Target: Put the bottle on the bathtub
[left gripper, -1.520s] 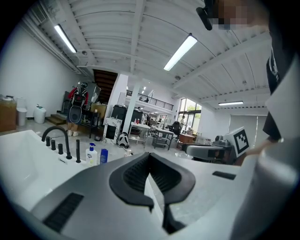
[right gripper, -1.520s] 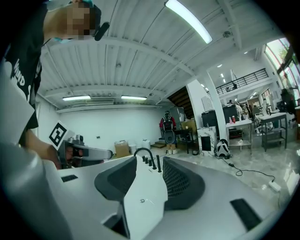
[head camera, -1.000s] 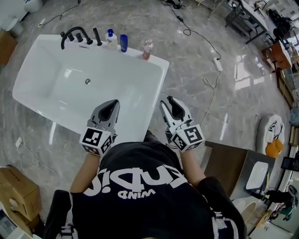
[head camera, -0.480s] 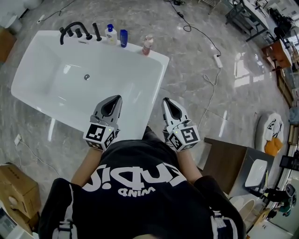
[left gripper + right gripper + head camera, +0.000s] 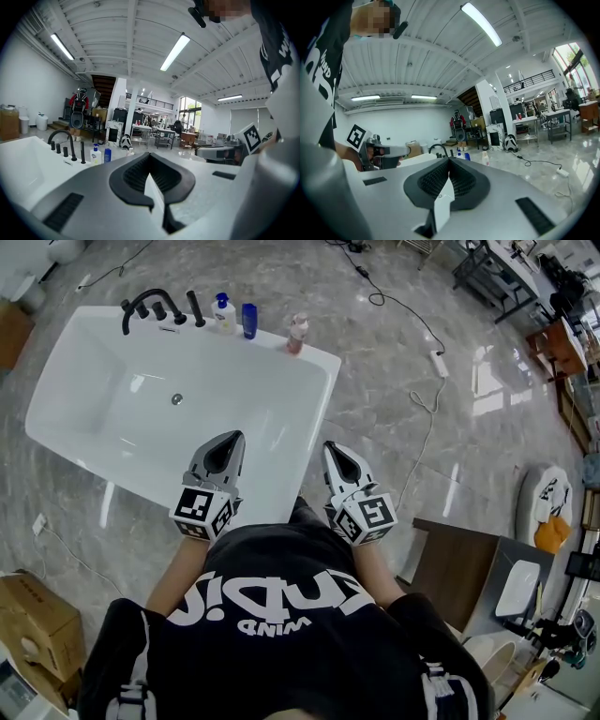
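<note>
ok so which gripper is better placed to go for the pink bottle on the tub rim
Right, narrowly. The pink bottle stands at the right end of the far rim of the bathtub, more in line with the right gripper than the left gripper. Both are shut and empty.

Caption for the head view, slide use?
Person stands at a white bathtub, left tool and right tool shut and empty; three bottles on its far rim.

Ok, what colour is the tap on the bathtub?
Black. The tap stands on the white bathtub's far rim, clearest in the head view.
</note>
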{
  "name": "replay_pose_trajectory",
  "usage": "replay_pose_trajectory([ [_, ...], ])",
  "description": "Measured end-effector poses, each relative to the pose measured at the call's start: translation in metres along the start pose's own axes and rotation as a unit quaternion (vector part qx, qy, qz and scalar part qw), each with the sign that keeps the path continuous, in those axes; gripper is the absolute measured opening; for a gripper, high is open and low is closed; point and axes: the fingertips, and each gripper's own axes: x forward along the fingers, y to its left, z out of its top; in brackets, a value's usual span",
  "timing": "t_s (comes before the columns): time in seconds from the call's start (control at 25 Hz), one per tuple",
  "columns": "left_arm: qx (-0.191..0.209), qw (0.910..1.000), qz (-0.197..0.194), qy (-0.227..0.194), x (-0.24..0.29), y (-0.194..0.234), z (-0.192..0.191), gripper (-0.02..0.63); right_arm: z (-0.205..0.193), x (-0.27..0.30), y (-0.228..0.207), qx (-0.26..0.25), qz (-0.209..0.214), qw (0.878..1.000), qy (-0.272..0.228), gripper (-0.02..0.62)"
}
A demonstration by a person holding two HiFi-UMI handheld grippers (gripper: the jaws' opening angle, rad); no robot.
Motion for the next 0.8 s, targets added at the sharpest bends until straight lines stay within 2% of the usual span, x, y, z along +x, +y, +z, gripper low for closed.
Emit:
replay_pose_trajectory([
  [0.8,-0.010,0.9997,0.016,0.017,0.005,0.013,-0.003,0.008,-0.002,0.009,-0.012,0.007,0.003,1.000,0.008,0.023],
])
